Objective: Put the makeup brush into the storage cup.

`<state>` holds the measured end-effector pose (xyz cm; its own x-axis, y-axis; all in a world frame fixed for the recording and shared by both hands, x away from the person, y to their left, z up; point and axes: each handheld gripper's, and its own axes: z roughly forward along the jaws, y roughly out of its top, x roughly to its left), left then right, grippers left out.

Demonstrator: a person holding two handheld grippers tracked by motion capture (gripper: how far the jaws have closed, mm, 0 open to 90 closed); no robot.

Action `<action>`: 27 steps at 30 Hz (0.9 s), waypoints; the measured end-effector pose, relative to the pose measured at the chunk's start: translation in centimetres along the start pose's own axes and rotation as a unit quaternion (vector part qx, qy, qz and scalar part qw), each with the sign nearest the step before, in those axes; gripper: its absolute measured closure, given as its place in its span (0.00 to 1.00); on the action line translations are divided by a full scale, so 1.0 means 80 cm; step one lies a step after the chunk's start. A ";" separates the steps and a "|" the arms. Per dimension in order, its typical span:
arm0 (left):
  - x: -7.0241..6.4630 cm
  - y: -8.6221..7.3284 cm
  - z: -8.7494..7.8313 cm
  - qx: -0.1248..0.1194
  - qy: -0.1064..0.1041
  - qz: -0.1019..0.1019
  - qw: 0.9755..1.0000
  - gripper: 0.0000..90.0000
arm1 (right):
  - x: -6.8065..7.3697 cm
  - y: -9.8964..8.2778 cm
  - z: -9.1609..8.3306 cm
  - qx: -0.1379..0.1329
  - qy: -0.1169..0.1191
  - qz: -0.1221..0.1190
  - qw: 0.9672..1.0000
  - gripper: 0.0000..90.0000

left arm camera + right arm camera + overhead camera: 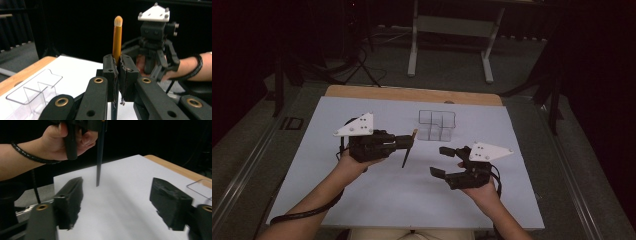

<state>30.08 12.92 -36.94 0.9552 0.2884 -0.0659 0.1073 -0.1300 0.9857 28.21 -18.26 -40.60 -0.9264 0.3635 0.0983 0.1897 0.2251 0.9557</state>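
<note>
While my left gripper (408, 142) hangs above the white sheet (362, 200), its jaws are clenched on a slim brush (408, 147), gripping it where the gold ferrule meets the dark handle; in the left gripper view the gold ferrule (117, 40) rises upright from between my pads and ends in a small pale tip, with the two pads pressed tight against either side of it; from the high view the dark handle slants down and toward me from the jaws, its end hovering over the sheet, though I cannot tell whether it touches; in the right gripper view that handle (100, 152) hangs as a thin dark rod below my left hand (67, 137), its point just above the paper.

My right gripper (442, 161) sits well apart from the brush, nearer my side of the table (412, 94), and its jaws are released, standing wide with nothing between them; in its own view the two black pads frame bare white paper, and the brush handle stands farther off between them.

A clear plastic organiser (437, 125) with several compartments stands on the sheet beyond both grippers, near the far wooden edge of the table, and just beside the brush's gold end in the high view; its compartments look bare; a corner of it shows at the right of the right gripper view.
</note>
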 end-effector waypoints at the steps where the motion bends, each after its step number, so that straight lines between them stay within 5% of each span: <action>1: -0.002 0.000 0.002 -0.005 -0.002 0.000 1.000 0.95 | 0.000 0.001 0.004 0.001 0.008 0.000 1.000 0.37; 11: -0.007 -0.008 0.015 -0.038 -0.010 -0.020 0.999 0.95 | 0.003 0.005 0.028 0.012 0.027 0.012 0.999 0.53; 27: -0.018 -0.015 0.033 -0.051 -0.025 -0.012 0.998 0.95 | 0.004 0.007 0.046 0.016 0.050 0.028 0.998 0.78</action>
<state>29.27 10.16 -38.40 0.9656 0.2422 -0.0948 0.1043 -0.0265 0.9942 29.21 -14.70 -41.04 -0.9418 0.2838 0.1800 0.2504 0.2356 0.9390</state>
